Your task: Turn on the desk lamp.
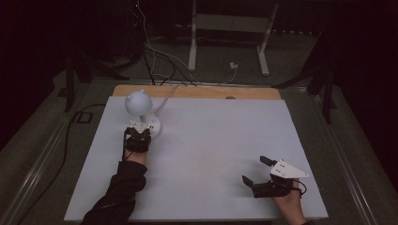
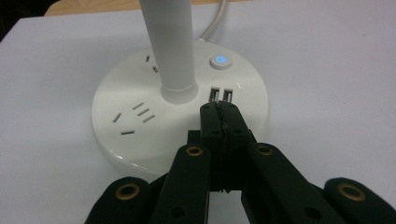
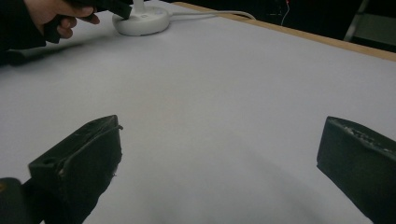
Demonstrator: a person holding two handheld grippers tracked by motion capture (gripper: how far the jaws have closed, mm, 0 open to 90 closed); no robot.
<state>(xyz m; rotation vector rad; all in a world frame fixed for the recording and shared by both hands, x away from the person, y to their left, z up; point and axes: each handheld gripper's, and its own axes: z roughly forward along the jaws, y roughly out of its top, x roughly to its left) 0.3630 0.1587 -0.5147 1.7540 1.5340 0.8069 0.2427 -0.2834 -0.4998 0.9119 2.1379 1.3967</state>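
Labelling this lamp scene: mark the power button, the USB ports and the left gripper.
power button (image 2: 219, 61), left gripper view, its lit centre.
USB ports (image 2: 221, 95), left gripper view, between the two slots.
left gripper (image 2: 221, 114), left gripper view, closed jaw tips.

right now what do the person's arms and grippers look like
Both grippers are black with two blocky jaws. The left gripper has brass-ringed holes along its linkage bars and sits on a hand with a dark sleeve. The right gripper carries a grey three-cornered plate with small dark dots.
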